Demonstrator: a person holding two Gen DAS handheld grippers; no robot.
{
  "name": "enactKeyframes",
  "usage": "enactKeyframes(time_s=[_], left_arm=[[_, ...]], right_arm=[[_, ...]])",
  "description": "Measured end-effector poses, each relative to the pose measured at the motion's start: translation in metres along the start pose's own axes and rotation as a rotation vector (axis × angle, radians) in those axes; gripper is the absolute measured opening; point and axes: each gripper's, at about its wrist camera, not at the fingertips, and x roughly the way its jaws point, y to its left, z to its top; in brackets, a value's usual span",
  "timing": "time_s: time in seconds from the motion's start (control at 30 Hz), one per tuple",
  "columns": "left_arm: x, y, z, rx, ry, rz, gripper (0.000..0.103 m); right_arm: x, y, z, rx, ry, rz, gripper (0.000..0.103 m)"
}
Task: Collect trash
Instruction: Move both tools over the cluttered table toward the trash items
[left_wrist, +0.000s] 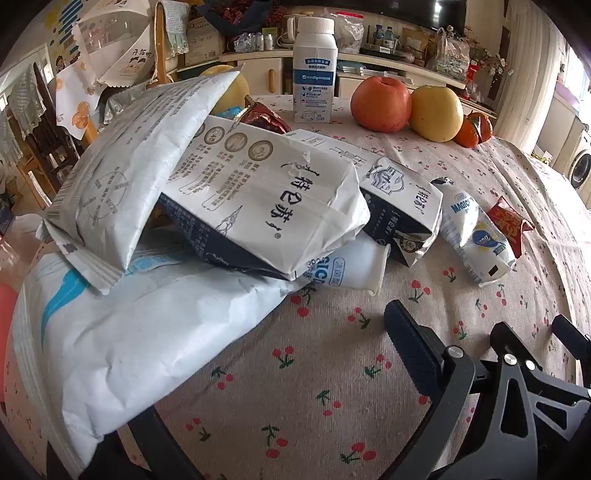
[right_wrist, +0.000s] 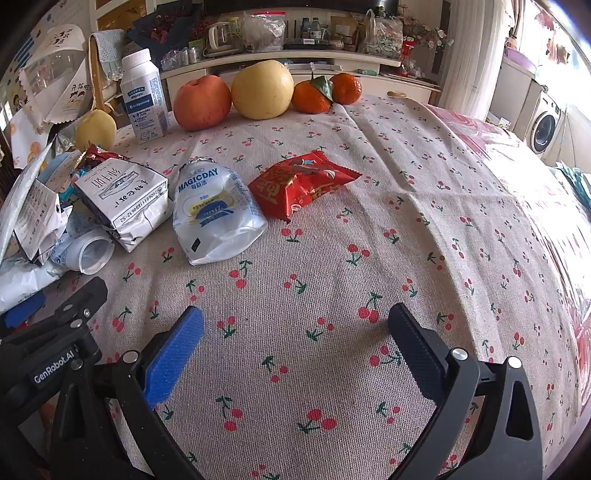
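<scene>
A heap of trash lies on the cherry-print tablecloth (right_wrist: 369, 258): crushed white milk cartons (left_wrist: 266, 206) (right_wrist: 122, 199), a large white bag (left_wrist: 147, 332) and a grey-white pouch (left_wrist: 129, 177). Right of the heap lie a flattened MAGICDAY bottle (right_wrist: 214, 210) (left_wrist: 476, 236) and a red snack wrapper (right_wrist: 299, 184) (left_wrist: 508, 225). My left gripper (left_wrist: 273, 369) is open just in front of the heap. Its left finger is hidden under the white bag's edge. My right gripper (right_wrist: 295, 350) is open over bare cloth, short of the bottle and wrapper.
At the table's far side stand an upright white bottle (right_wrist: 144, 96), an apple (right_wrist: 202, 101), a large yellow pear (right_wrist: 262, 94) and two oranges (right_wrist: 312, 98). A cluttered cabinet (right_wrist: 295, 62) runs behind. The table edge drops off on the right, near a washing machine (right_wrist: 545, 127).
</scene>
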Motion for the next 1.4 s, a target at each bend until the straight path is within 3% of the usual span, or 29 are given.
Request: enactKeyframes(time_s=[0.27,0.4,0.6,1.03,1.4], left_arm=[[-0.007,0.006,-0.003,-0.031,-0.016,-0.025,0.099],[-0.025,0.012,-0.013,-0.039,-0.059,-0.017,0.099],[-0.057,0.022,-0.028,-0.024,-0.151,-0.011,0.099],[-0.137,0.044,-0.06,0.035,-0.408,0.035,0.1],[-0.171,0.067,-0.083,0.028,-0.485,0.024,0.1]], right_arm=[[-0.01,-0.002,-0.013,-0.041,0.004,0.024,0.099],[-0.015,-0.005,-0.016,-0.042,0.0,0.003,0.099],[-0.042,-0.011,-0.033,-0.026,-0.079,-0.011,0.099],[-0.137,-0.004,-0.074,0.011,-0.377,0.037,0.099],[-0.189,0.012,-0.104,-0.031,-0.584,0.058,0.099]])
